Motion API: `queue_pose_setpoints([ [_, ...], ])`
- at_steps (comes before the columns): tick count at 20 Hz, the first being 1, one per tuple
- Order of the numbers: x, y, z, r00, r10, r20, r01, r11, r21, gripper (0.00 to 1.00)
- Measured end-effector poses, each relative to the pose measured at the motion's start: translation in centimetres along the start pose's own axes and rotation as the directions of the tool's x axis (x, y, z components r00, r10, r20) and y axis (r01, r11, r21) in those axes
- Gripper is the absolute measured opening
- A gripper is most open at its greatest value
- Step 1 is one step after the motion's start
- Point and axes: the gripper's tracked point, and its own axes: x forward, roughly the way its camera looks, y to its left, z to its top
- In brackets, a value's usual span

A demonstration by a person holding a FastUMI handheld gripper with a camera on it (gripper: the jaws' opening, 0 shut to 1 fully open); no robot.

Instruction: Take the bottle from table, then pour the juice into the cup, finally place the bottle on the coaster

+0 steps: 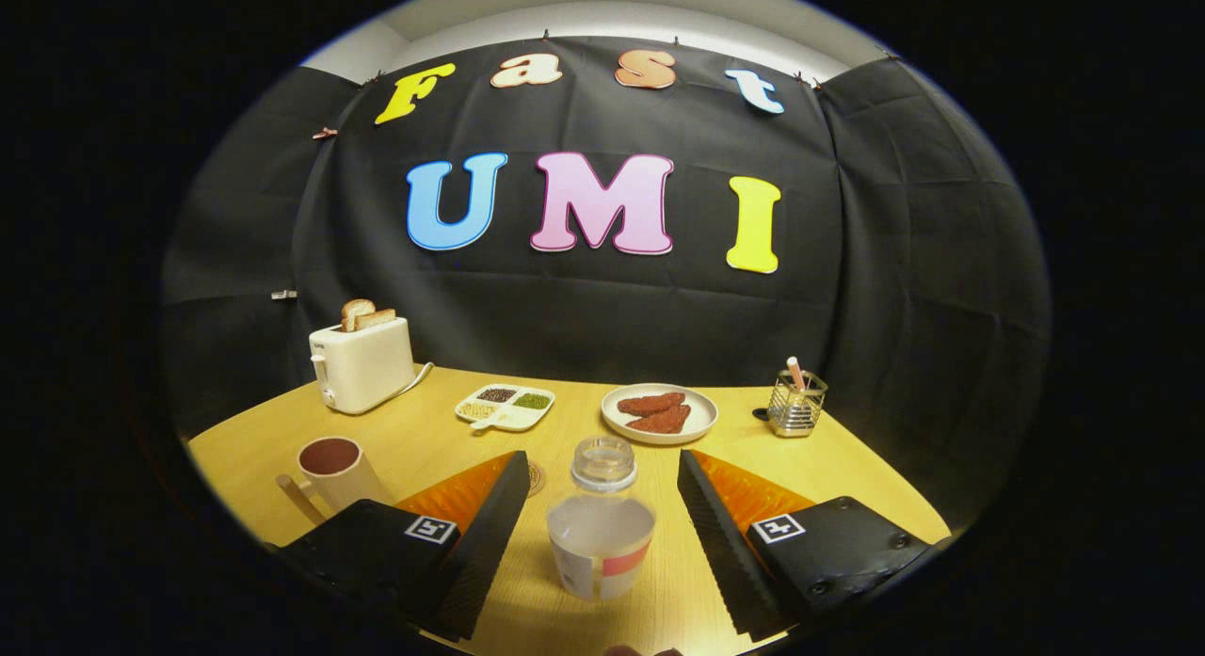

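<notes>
Item one, my claw (602,534): fingers spread wide, gripping nothing, one to each side of the bottle with a clear gap on both flanks.

Item two, the bottle (601,529): upright on the table (442,449), standing between my fingers, touching neither. Clear body, label band round the lower part; whether a cap sits on the neck I cannot tell.

Item three, the cup (331,468): upright beyond my left finger, near the table's left edge, dark inside; I cannot tell whether that is liquid.

Item four, the coaster (534,477): a small round disc, mostly hidden behind my left finger's tip, just beside the bottle.

Item five, further back: a toaster (362,364) with bread in its slots, a divided dish (506,407), a plate (659,413) with reddish pieces, a wire holder (796,405).

Progress, as I judge it: nothing done. The grasp, the pour and the set-down are all left; closing on the bottle comes first.

Room: the stretch between bottle and cup looks open, and the back-row items sit well apart. The cup is close to the table's rim, so the swing left wants care.
</notes>
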Motion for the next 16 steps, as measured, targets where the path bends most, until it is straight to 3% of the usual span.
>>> queue_pose_setpoints([
  [10,1.7,0.2,-5.4,0.994,0.043,-0.096,-0.042,0.999,0.016,0.97],
  [14,1.9,0.3,-6.2,0.991,0.059,-0.124,-0.057,0.998,0.016,0.79],
  [16,2.3,0.4,-6.2,0.989,0.073,-0.127,-0.072,0.997,0.011,0.79],
])
